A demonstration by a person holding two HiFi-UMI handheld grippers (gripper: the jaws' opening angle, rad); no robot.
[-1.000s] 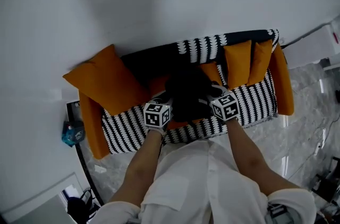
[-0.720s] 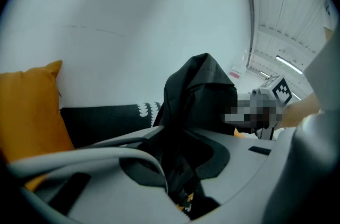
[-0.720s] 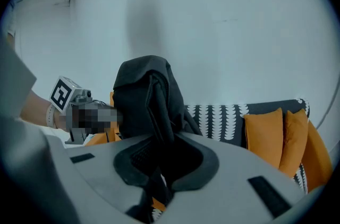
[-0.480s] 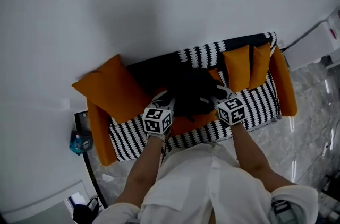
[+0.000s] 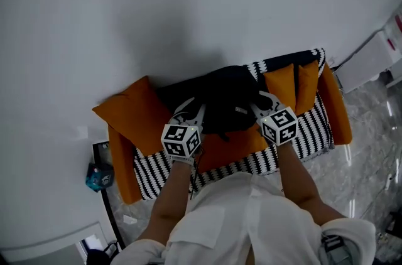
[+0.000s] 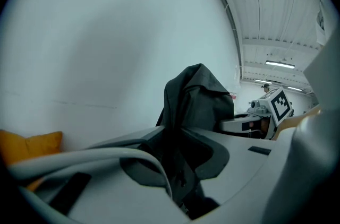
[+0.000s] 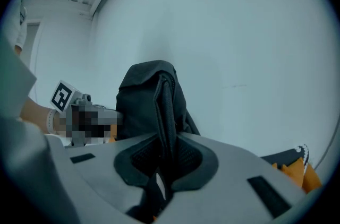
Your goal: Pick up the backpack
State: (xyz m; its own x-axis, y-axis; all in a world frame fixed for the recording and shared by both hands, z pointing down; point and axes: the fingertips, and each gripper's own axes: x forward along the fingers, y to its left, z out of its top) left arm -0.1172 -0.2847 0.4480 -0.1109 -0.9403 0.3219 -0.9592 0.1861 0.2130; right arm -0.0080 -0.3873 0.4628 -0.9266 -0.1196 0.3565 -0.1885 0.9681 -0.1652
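Head view: we are looking down on the black backpack, which is sitting between the left tongs and the right tongs, over the striped sofa. Each pair of tongs is biting into one side of the bag. An orange seat cushion is showing just below the bag, so we are judging that it is off the seat. We are not able to tell whether its far edge is touching the sofa back.

Left gripper view: the left tongs are clamping on dark backpack fabric, with the pads nearly together and cloth pinched between them. The bulk of the bag is standing beyond the jaws against the white wall.

Right gripper view: the right tongs are clamping on a black strap or seam that is running down the bag's side.

Progress: the two-sided grip is holding and the bag is looking raised. As we are judging it, the only thing left is bringing it fully clear of the sofa.
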